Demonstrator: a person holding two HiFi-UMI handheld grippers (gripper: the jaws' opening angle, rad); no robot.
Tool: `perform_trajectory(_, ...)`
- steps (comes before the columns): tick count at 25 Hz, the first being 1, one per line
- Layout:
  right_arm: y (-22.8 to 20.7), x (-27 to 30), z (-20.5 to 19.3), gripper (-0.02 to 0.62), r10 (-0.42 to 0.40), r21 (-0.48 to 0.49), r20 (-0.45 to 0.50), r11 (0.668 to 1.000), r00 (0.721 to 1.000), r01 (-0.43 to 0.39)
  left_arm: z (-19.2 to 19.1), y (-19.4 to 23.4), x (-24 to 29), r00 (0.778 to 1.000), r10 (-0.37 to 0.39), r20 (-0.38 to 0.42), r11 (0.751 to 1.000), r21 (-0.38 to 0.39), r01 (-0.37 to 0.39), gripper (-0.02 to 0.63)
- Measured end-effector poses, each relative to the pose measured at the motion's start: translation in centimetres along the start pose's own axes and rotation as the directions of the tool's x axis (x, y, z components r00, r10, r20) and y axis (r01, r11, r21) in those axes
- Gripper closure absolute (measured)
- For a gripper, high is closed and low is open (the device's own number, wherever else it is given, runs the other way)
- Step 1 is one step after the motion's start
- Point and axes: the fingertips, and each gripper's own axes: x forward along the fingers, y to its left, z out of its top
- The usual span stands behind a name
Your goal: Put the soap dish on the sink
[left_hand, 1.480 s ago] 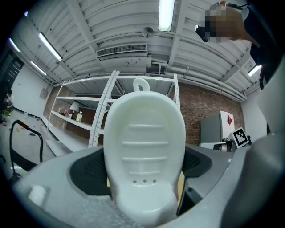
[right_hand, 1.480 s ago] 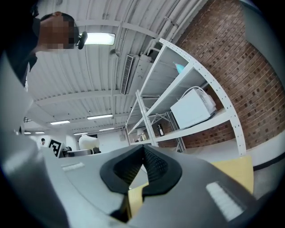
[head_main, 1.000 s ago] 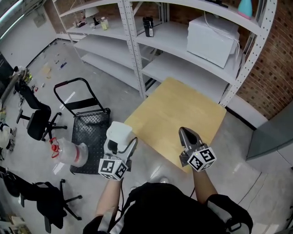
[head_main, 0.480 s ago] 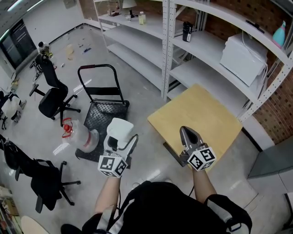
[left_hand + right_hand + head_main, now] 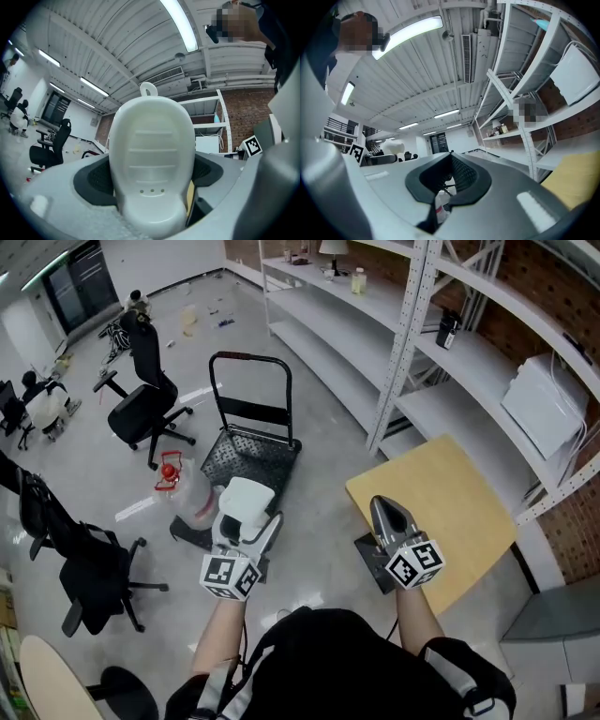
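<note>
A white oval soap dish [image 5: 245, 504] with ribs and small drain holes sits upright between the jaws of my left gripper [image 5: 246, 526], which is shut on it. In the left gripper view the soap dish [image 5: 151, 154] fills the middle and hides what lies beyond. My right gripper [image 5: 387, 516] is held to the right at the same height, its jaws closed together with nothing between them; in the right gripper view the gripper [image 5: 449, 180] points up toward the ceiling. No sink shows in any view.
A square wooden table [image 5: 441, 517] stands below my right gripper. White metal shelving [image 5: 412, 343] runs along the brick wall. A black platform trolley [image 5: 249, 437], a clear water jug [image 5: 178, 488] with a red cap and black office chairs [image 5: 141, 399] stand on the grey floor.
The view has swung left: the wooden table has slid from centre to the right, and the trolley, jug and chairs have come further into view. Both grippers keep their pose.
</note>
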Motion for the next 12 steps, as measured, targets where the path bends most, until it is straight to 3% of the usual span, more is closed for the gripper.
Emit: perform_trajectory(12, 9.4, 8.4, -3.3, 0.589, 0.193, -0.009, -0.043, 0.981, 0.98, -0.194, 2.7, 9.3, -7.6, 0.984, 0.171, 0.048, 0.985, 0.025, -0.173, 0.14)
